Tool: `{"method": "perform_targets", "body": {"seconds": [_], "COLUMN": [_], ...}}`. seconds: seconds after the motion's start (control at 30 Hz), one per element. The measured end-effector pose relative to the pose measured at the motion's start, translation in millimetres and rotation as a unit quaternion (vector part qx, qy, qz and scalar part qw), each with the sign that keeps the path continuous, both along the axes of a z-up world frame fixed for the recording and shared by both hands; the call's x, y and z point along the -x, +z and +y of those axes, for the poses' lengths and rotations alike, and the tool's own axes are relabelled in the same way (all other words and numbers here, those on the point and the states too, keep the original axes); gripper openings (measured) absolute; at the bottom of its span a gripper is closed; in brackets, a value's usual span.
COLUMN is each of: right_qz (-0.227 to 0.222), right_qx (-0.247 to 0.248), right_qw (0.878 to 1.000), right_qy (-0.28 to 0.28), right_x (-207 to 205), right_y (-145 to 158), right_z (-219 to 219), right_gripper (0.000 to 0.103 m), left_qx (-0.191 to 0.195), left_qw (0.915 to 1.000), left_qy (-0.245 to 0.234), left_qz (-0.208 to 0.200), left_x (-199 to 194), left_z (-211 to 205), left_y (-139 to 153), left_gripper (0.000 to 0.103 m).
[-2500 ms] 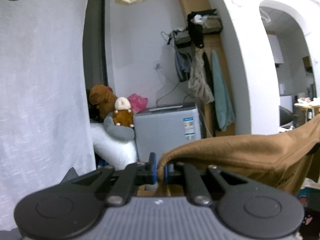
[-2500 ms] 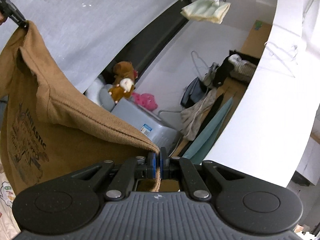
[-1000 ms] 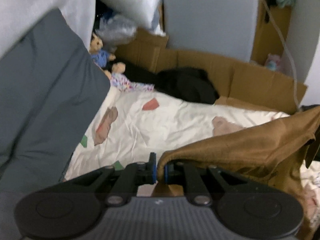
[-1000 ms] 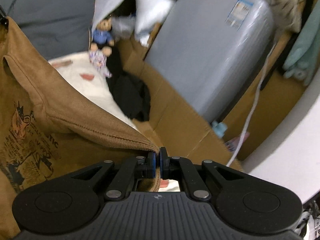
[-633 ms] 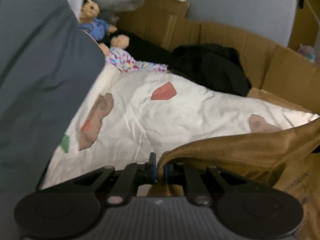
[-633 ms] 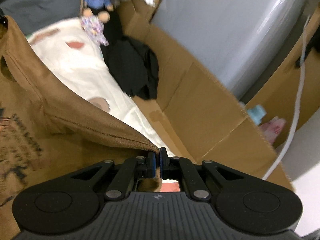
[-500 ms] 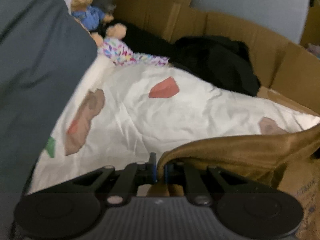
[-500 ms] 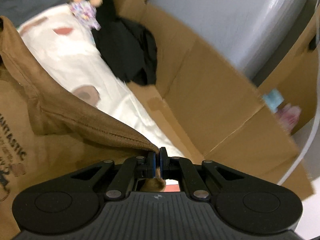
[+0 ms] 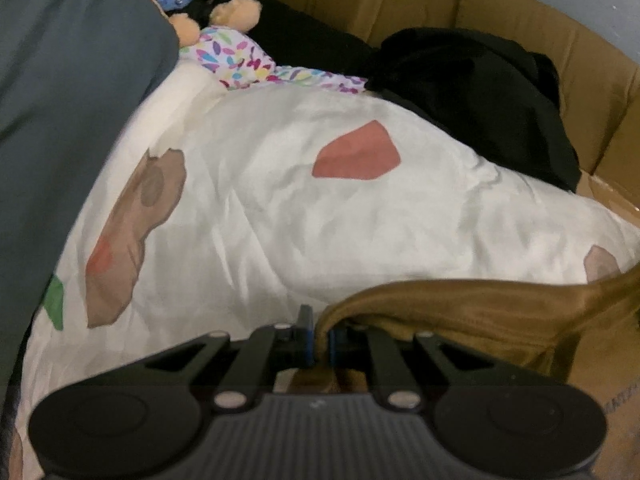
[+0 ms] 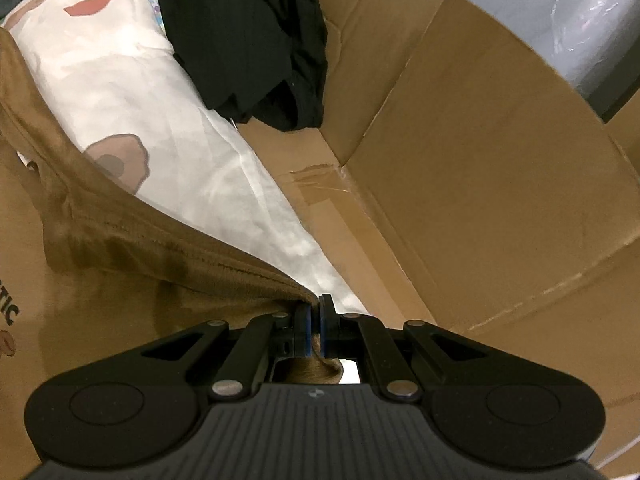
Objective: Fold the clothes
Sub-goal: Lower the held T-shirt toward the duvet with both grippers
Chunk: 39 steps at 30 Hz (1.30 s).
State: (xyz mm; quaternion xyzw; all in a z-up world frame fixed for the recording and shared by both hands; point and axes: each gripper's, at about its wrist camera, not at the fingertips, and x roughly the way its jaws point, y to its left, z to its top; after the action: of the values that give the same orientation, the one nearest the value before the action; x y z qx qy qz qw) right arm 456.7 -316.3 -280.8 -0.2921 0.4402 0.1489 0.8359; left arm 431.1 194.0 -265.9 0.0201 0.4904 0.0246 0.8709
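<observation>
Brown shirt (image 9: 480, 304) fabric is pinched at its top edge by the clenched fingers of the left gripper (image 9: 319, 338) and right gripper (image 10: 314, 330), just above the white quilt (image 9: 280, 208). Laying it flat appears in hand; next, it should be spread smooth before release.

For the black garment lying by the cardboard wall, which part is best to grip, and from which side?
Judging by its pose, grip the black garment at its raised crumpled fold, coming from above on the white quilt side; the cardboard wall crowds its far side.
</observation>
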Motion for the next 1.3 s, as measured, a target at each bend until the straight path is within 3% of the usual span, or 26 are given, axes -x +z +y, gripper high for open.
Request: {"method": "perform_targets", "body": {"seconds": [0.43,0.63,0.83,0.9,1.0,1.1,1.17,1.2,1.3], "right_qz": [0.022,0.024,0.02,0.017,0.049,0.043,0.047,0.049,0.048], "right_qx": [-0.008,-0.032,-0.023,-0.015,-0.025,-0.038,-0.041,-0.042,-0.038], "right_qw": [1.0,0.998,0.997,0.998,0.995,0.996,0.997,0.998,0.998], "right_qy": [-0.012,-0.044,-0.064,-0.061,-0.084,-0.07,-0.04,-0.026,0.018], "right_x": [-34,-52,-60,-61,-65,-56,-47,-43,-29], "right_y": [-21,-16,-26,-26,-31,-22,-14,-11,2], "right_z": [-13,-14,-7,-3,-5,-5,-2,-1,5], "right_gripper": [0.004,0.004,0.004,0.004,0.006,0.011,0.031,0.045,0.05], "left_qx": [-0.016,-0.018,-0.001,0.0,0.005,-0.007,-0.012,-0.013,-0.031], "left_qw": [0.9997,0.9996,0.9999,0.9999,0.9999,1.0,0.9997,0.9991,0.9963], "left_qy": [0.01,0.007,0.017,0.012,0.013,0.0,-0.02,-0.039,-0.079], "left_qz": [0.014,0.019,-0.002,-0.004,0.0,0.0,0.004,0.012,0.015], "left_x": [-46,-62,-65,-64,-59,-48,-39,-33,-21], "left_z": [-10,-10,-6,-6,-5,-6,-6,-8,-15], "left_y": [-5,-9,-16,-18,-14,-6,-2,-1,2], "left_gripper": [0.008,0.008,0.008,0.008,0.016,0.029,0.04,0.05,0.052]}}
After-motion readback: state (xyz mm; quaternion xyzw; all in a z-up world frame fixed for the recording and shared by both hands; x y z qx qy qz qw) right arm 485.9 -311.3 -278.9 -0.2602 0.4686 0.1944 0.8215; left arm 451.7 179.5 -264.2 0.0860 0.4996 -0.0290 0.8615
